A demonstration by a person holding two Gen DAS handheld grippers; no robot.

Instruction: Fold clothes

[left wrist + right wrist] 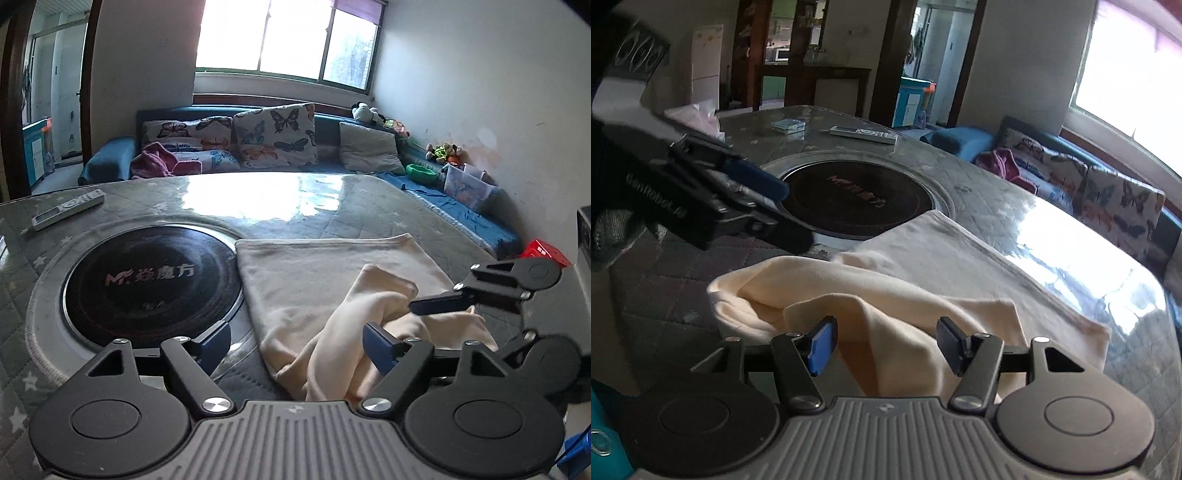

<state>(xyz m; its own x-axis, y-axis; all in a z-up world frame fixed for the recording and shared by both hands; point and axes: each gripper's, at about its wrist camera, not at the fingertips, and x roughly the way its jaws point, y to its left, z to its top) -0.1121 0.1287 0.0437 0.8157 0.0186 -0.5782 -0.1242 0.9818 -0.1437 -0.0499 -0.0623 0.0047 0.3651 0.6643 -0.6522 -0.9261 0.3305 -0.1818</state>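
The left claw (297, 341) stood with its jaws wide apart, nothing between the blue pads. The cream cloth (332, 291) lay just ahead of it and to its right, bunched at the near end, flat and smooth farther out. The raised fold touched the inner side of the right pad (378, 347).

The right claw (884, 343) was likewise apart, its jaws straddling a ridge of the cloth (905, 295) without pinching it. The cloth's flat part ran ahead and to the right of this claw, over the table (979, 192).

The left view showed the right claw (439, 304) from the side, ahead and to the right, its blue tip over the bunched fabric; its gap could not be judged from there. The right view showed the left claw (757, 181) ahead and to the left, above the hob (860, 199), with lettering on its body reading roughly "GenRobot.AI".

Only the left view showed the window (288, 37), the sofa (229, 147) with butterfly cushions, soft toys and a red box (546, 253) to the right. Only the right view showed a small blue pack (788, 125) on the table and the fridge (705, 62) beyond it. Both showed the remote (68, 208).

The hob (151, 291), left of the cloth, carried "MF" and Chinese characters, not clearly legible.
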